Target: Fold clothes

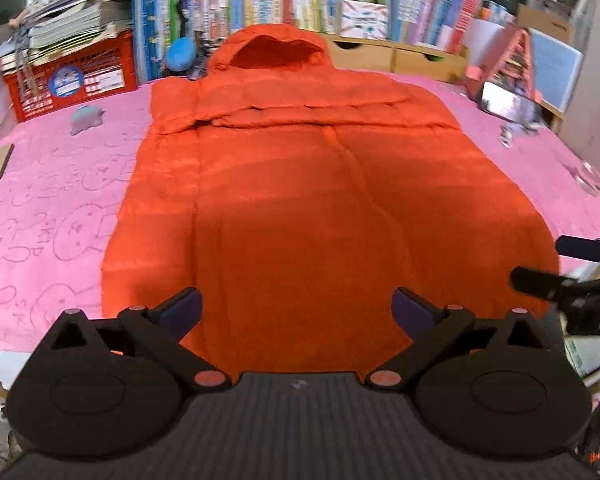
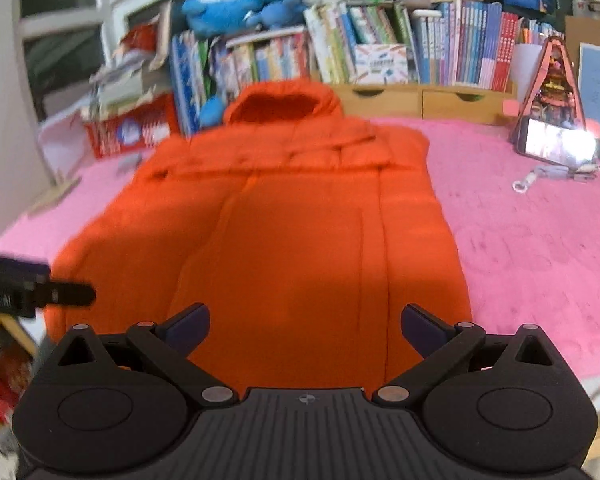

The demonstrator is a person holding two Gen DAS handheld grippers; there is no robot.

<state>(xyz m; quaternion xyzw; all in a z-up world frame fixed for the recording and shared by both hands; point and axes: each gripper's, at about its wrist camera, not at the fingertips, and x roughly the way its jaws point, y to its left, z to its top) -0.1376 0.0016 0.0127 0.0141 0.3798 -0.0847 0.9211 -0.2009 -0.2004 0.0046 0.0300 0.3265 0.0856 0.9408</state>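
Note:
An orange hooded puffer jacket (image 1: 300, 200) lies flat on a pink table cover (image 1: 60, 184), hood at the far end, both sleeves folded in across the chest. It also shows in the right wrist view (image 2: 292, 232). My left gripper (image 1: 296, 312) is open and empty above the jacket's near hem. My right gripper (image 2: 304, 328) is open and empty above the same hem, further right. The right gripper's fingers (image 1: 540, 282) show at the right edge of the left wrist view. The left gripper's fingers (image 2: 66, 294) show at the left edge of the right wrist view.
Bookshelves (image 1: 340, 0) and wooden drawers (image 2: 420, 100) line the far side. A red crate (image 1: 76, 76) with stacked papers stands far left. A lit phone (image 2: 556, 144) on a stand and a keyring (image 2: 528, 180) lie at the right. A small grey toy (image 1: 86, 118) lies at the left.

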